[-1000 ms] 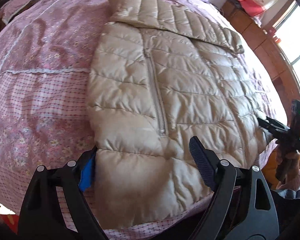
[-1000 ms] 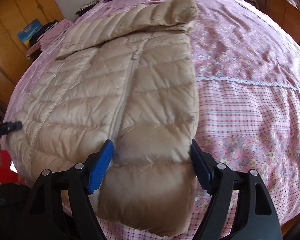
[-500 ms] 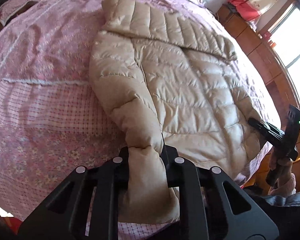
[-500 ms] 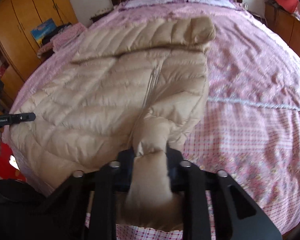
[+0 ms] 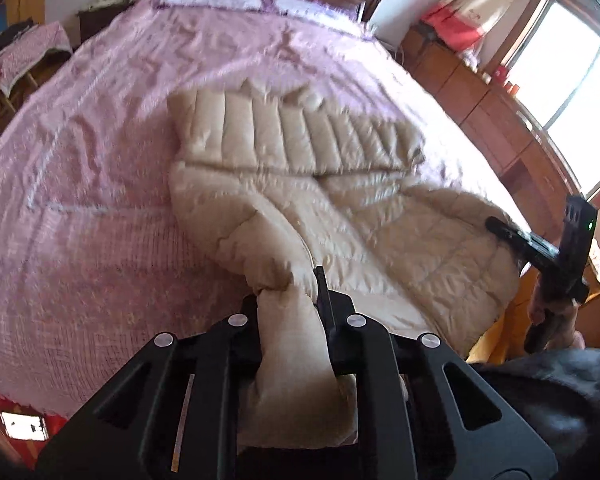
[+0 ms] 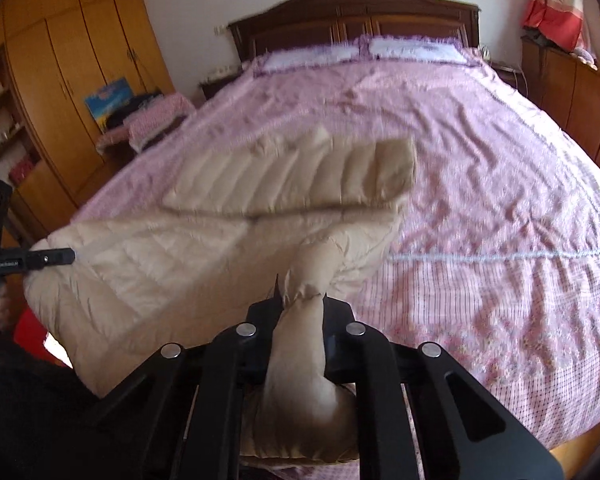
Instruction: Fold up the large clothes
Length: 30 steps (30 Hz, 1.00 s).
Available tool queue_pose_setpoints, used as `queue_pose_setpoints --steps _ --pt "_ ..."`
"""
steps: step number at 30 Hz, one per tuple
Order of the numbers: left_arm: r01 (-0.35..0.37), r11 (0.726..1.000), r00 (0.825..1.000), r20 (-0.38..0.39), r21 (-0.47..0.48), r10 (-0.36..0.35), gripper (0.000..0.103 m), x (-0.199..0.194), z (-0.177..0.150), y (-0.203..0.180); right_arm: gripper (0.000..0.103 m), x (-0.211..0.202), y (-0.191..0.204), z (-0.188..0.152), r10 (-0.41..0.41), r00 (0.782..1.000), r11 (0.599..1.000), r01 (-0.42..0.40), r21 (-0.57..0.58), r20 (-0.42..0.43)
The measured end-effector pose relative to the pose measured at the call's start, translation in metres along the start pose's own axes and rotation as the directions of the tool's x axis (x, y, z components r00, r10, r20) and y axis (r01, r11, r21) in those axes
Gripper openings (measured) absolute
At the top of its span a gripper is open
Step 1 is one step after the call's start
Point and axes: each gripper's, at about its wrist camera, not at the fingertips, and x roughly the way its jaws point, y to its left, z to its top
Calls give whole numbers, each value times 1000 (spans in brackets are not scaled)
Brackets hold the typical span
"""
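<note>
Pink bedspread point(image 5: 100, 184) runs under everything on the bed; closest, my left gripper point(image 5: 290, 300) has its fingers pinched on one bottom corner of the beige puffer jacket point(image 5: 340, 208), my right gripper point(image 6: 300, 300) pinched on the other, hem raised, collar end lying toward the dark headboard point(image 6: 352, 12)

Left claw point(image 5: 292, 304) and right claw point(image 6: 300, 304) both clamped tight, held level side by side.
</note>
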Motion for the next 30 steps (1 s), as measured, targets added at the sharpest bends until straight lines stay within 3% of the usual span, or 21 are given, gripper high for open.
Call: queue_pose_setpoints --steps 7,16,22,30 --pt "-52 998 993 105 -45 57 15 9 50 16 13 13 -9 40 -80 986 996 75 42 148" --pt "-153 983 965 199 -98 170 16 51 141 32 12 78 -28 105 -212 949 977 202 67 234" --pt "-228 966 958 147 -125 245 16 127 180 56 13 163 -63 124 -267 953 958 247 144 140" --pt "-295 944 950 59 -145 306 18 221 190 88 20 241 -80 118 -327 944 940 322 111 37"
